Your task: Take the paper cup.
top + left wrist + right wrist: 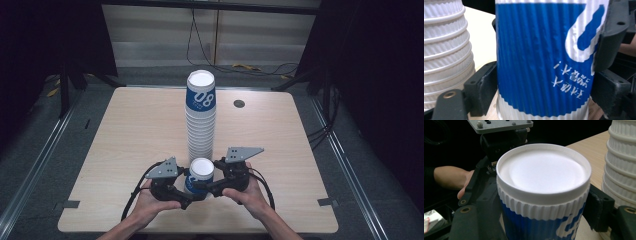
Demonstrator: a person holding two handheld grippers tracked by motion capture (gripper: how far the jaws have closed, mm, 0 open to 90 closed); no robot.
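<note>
The upturned cup [200, 176] stands clamped between both tongs [189, 196] [204, 186].

Ribbed matt paper cup [200, 176], pale smooth wood-grain table [135, 130], matt black plastic tool [544, 220].

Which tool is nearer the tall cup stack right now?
Right, slightly. The right tool and left tool flank the single upside-down cup; the tall cup stack stands just beyond.
</note>
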